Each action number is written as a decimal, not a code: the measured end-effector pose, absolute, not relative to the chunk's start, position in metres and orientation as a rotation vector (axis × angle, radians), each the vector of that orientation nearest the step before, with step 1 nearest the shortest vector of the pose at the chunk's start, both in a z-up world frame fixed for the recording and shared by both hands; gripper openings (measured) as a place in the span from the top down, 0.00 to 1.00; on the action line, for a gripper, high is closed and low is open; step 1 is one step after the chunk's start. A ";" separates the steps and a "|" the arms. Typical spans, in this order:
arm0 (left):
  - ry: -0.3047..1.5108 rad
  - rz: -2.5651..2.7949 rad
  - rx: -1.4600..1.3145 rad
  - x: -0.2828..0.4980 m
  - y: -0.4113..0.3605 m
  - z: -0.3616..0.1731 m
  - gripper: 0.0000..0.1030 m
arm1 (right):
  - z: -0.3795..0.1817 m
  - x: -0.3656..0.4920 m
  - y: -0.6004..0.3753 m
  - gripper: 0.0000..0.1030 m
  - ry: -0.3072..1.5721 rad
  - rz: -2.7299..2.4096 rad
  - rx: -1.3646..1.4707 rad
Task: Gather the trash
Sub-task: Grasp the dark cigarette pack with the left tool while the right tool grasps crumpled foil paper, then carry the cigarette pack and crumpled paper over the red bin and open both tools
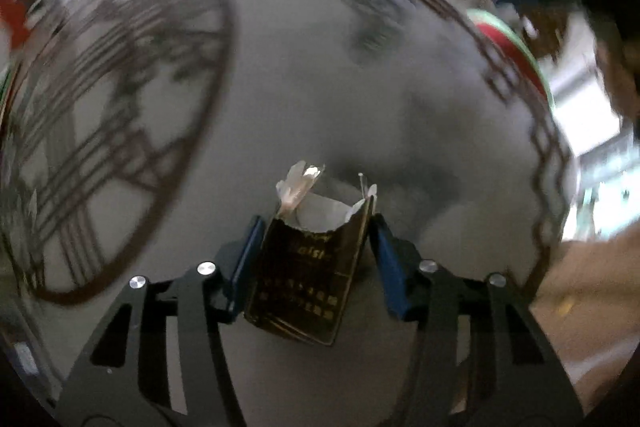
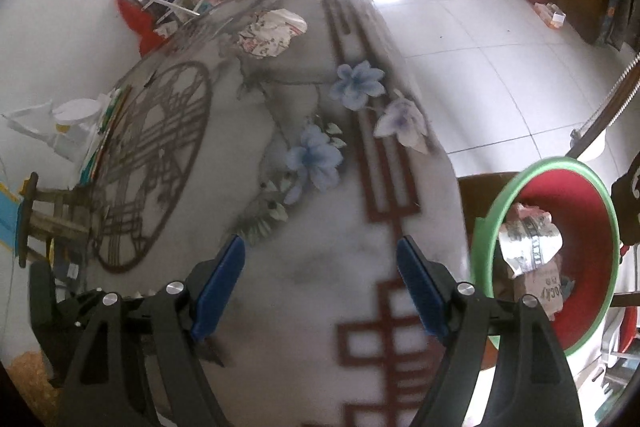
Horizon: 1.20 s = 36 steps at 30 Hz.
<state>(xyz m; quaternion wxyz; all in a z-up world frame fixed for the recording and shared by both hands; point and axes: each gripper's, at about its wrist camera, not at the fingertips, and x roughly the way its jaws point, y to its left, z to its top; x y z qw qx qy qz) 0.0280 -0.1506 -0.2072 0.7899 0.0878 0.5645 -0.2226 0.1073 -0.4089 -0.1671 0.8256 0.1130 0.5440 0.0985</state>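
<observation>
My left gripper (image 1: 316, 251) is shut on a torn black packet with gold print (image 1: 308, 275), its ripped white top pointing away, held above the patterned table (image 1: 280, 87). The red basin with a green rim (image 1: 516, 43) lies to the right of the table edge in that blurred view. In the right wrist view my right gripper (image 2: 320, 283) is open and empty over the table (image 2: 312, 247). The red basin (image 2: 580, 195) sits just right of it, holding crumpled paper trash (image 2: 528, 239). A crumpled printed wrapper (image 2: 272, 31) lies on the far part of the table.
The tabletop has a printed clock pattern (image 2: 152, 163), blue flowers (image 2: 316, 155) and a red border. A crumpled pale paper (image 2: 404, 123) lies at the right table edge. A red bag and cluttered shelf (image 2: 160, 3) stand at far left. White tiled floor (image 2: 480, 47) lies right.
</observation>
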 end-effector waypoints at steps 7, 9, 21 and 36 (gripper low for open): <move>1.145 -0.276 -0.150 0.069 -0.085 -0.182 0.49 | -0.161 0.192 -0.368 0.27 1.099 0.207 0.219; 1.112 -0.265 -0.202 0.073 -0.074 -0.175 0.49 | -0.162 0.226 -0.358 0.27 1.091 0.195 0.218; 1.085 -0.256 -0.170 0.093 -0.043 -0.169 0.49 | -0.204 0.357 -0.337 0.20 1.163 0.059 0.283; 1.025 -0.200 -0.113 0.115 -0.049 -0.146 0.49 | -0.167 0.292 -0.316 0.53 1.101 0.233 0.199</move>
